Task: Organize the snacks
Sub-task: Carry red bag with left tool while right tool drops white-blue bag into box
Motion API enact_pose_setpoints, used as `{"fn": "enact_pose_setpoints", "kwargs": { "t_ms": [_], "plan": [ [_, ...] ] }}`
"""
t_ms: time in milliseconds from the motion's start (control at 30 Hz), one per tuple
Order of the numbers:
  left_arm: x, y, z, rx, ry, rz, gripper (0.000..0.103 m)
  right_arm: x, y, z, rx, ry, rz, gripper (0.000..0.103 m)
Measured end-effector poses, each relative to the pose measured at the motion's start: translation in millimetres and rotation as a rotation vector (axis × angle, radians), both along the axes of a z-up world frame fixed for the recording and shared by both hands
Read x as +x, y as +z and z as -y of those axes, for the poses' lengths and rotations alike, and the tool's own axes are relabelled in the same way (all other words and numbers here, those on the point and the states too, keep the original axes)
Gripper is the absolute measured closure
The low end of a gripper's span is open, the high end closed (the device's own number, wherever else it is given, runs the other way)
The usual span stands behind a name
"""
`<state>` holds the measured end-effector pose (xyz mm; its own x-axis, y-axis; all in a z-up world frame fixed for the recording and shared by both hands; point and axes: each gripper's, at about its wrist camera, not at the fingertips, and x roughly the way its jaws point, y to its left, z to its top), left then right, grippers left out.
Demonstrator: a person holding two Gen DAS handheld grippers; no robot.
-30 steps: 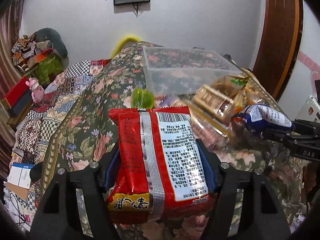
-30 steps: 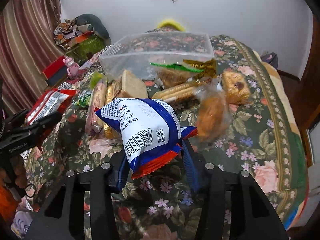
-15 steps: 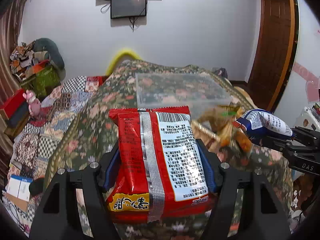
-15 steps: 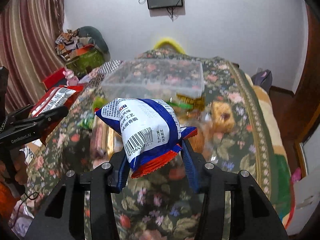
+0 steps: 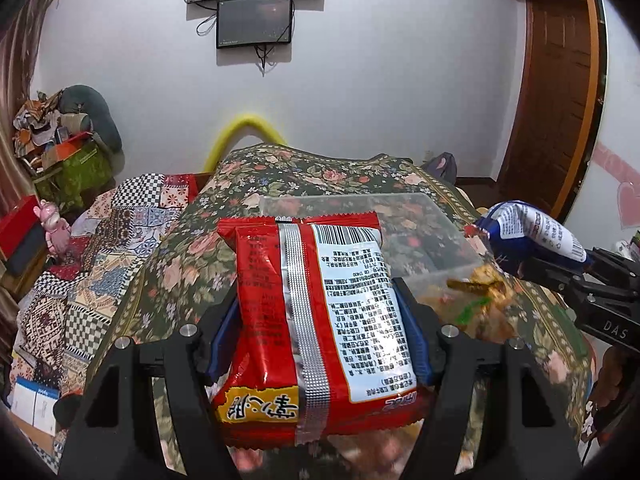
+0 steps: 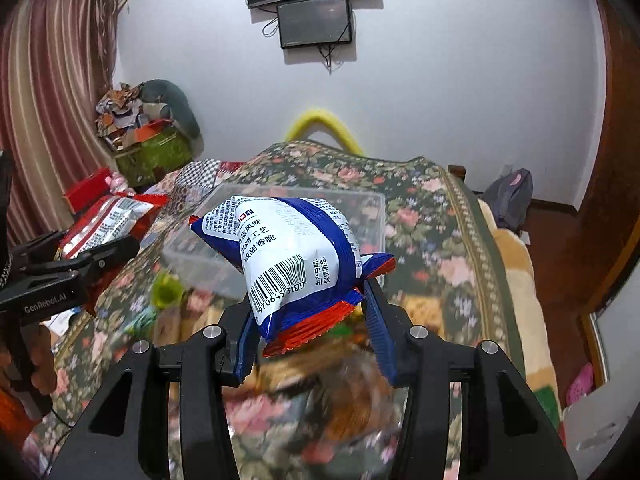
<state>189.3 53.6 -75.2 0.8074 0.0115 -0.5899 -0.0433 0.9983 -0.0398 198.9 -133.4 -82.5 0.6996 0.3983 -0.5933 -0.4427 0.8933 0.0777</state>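
Note:
My left gripper (image 5: 316, 320) is shut on a red snack packet (image 5: 312, 320) with a silver seam and white label, held above the floral bed. My right gripper (image 6: 308, 312) is shut on a blue and white snack bag (image 6: 288, 252) with a barcode. A clear plastic bin (image 5: 424, 240) sits on the bed just beyond both packets; it also shows in the right wrist view (image 6: 372, 216). The right gripper with the blue bag shows in the left wrist view (image 5: 532, 236). The left gripper with the red packet shows in the right wrist view (image 6: 96, 232).
Loose snacks (image 5: 476, 292) lie on the floral bedspread (image 5: 192, 256) in front of the bin, blurred. A green item (image 6: 166, 290) lies left of the bin. A patchwork quilt (image 5: 92, 240) and clutter are at left, a wooden door (image 5: 556, 92) at right.
Both grippers have risen and tilted up with their packets still gripped. The bin and loose snacks have dropped lower in both views, and more wall and the screen show.

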Motion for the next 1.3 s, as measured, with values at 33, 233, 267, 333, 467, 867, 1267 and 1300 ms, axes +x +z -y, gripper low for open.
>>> {"fn": "enact_pose_setpoints", "kwargs": {
  "t_ms": [33, 233, 267, 333, 467, 867, 1267, 1300],
  "plan": [
    [5.3, -0.1, -0.1, 0.003, 0.001, -0.003, 0.034, 5.2, 0.2, -1.3, -0.004, -0.004, 0.003, 0.058],
    [49.0, -6.3, -0.8, 0.01, -0.01, -0.036, 0.034, 37.8, -2.4, -11.8, -0.015, -0.012, -0.01, 0.058],
    [57.9, -7.8, 0.0, 0.014, -0.015, -0.044, 0.034, 42.1, -3.0, -13.8, -0.017, -0.012, -0.014, 0.058],
    [67.9, -10.9, 1.4, 0.021, -0.022, -0.052, 0.034, 51.0, -6.6, -17.9, -0.029, -0.013, -0.02, 0.058],
    [93.1, -20.3, 3.3, 0.013, -0.05, -0.086, 0.034, 66.5, -14.5, -26.1, -0.056, -0.011, -0.038, 0.058],
    [142.8, -57.6, 0.7, 0.005, -0.046, -0.204, 0.034, 90.8, -38.7, -37.3, -0.107, 0.028, -0.142, 0.057],
    [125.8, -47.9, 1.1, 0.021, -0.061, -0.188, 0.028, 83.8, -25.1, -36.7, -0.086, 0.062, -0.135, 0.047],
    [122.7, -44.3, -1.0, 0.015, -0.059, -0.181, 0.028, 82.0, -22.0, -35.6, -0.079, 0.059, -0.127, 0.046]
  ]
}}
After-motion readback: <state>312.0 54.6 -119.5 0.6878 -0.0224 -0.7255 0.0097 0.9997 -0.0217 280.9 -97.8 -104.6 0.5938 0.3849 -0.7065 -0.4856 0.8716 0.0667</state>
